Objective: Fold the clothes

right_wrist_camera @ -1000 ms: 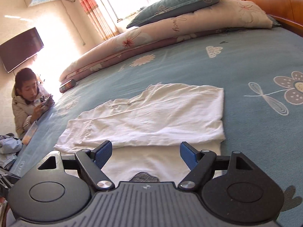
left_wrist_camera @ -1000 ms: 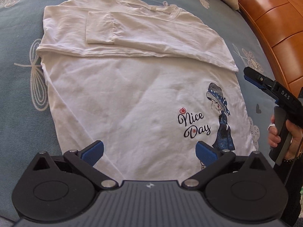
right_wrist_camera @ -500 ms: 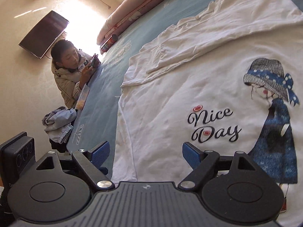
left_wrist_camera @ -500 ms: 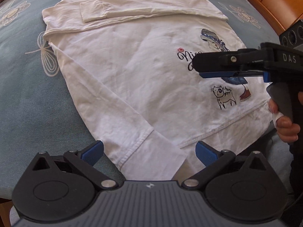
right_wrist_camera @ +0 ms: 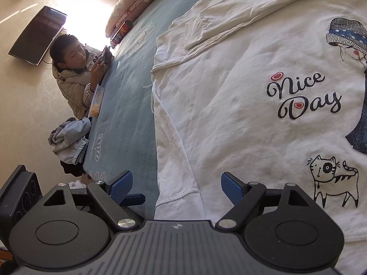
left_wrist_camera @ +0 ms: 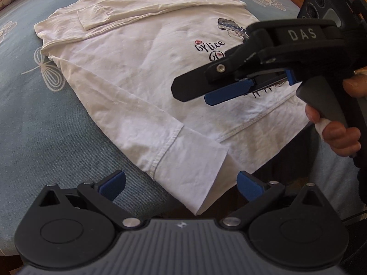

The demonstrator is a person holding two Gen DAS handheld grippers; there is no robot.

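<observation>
Spreading across a blue bedspread [left_wrist_camera: 57, 142] with white flower prints, filling most of both views. Standing wide apart over it, the left gripper [left_wrist_camera: 181, 184]'s blue pads, gripping nothing, with a sleeve cuff [left_wrist_camera: 190, 160] lying just ahead between them. Hanging likewise wide apart, the right gripper [right_wrist_camera: 176, 186]'s pads, poised above the lower sleeve edge and clear of the cloth. Lying flat and face up, a white long-sleeved shirt [right_wrist_camera: 229, 105], its far sleeve [left_wrist_camera: 146, 11] folded across the chest, its near sleeve running down along the side toward the bed's edge. Showing on the front, "Nice Day" lettering [right_wrist_camera: 302, 96], a hatted figure and a small cat drawing [right_wrist_camera: 332, 181]. Reaching in from the right of the left view above the hem, the right gripper, held by a hand [left_wrist_camera: 339, 133] on its grey handle. Sitting beyond the bed's far side, a person [right_wrist_camera: 78, 75] looking at a phone, with a grey clothes heap [right_wrist_camera: 68, 139] nearby and a dark screen [right_wrist_camera: 39, 34] on the wall.
</observation>
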